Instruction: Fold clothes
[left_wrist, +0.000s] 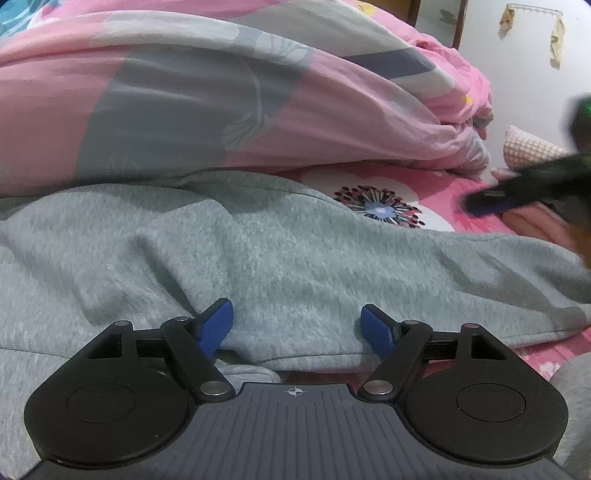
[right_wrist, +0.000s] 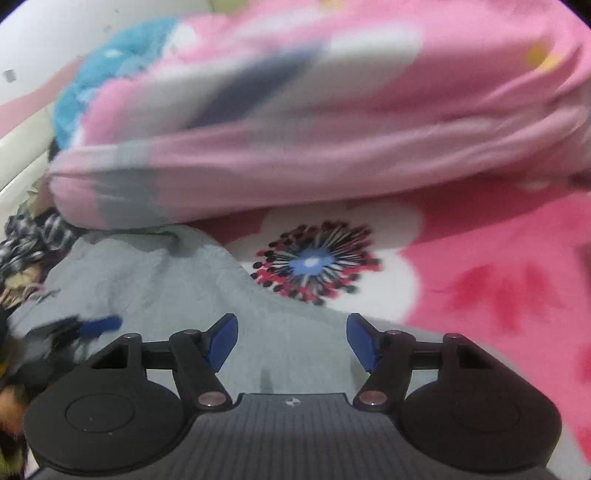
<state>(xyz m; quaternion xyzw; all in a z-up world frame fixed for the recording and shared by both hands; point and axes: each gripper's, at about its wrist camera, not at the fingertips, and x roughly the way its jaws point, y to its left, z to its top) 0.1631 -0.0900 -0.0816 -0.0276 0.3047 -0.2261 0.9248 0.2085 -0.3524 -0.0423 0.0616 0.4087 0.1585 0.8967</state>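
Bed: I see a pink floral bedsheet (right_wrist: 480, 266) with a big white flower.
Behind: a bunched pink-and-grey quilt (left_wrist: 221, 110).
Wall: my left view shows white wall (left_wrist: 524, 92), paper scraps stuck on.

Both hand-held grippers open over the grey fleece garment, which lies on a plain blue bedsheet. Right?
Not quite. The left hand-held gripper and right hand-held gripper are open over the grey fleece garment, but the bedsheet is pink with large flowers, not plain blue; the right wrist view shows it.
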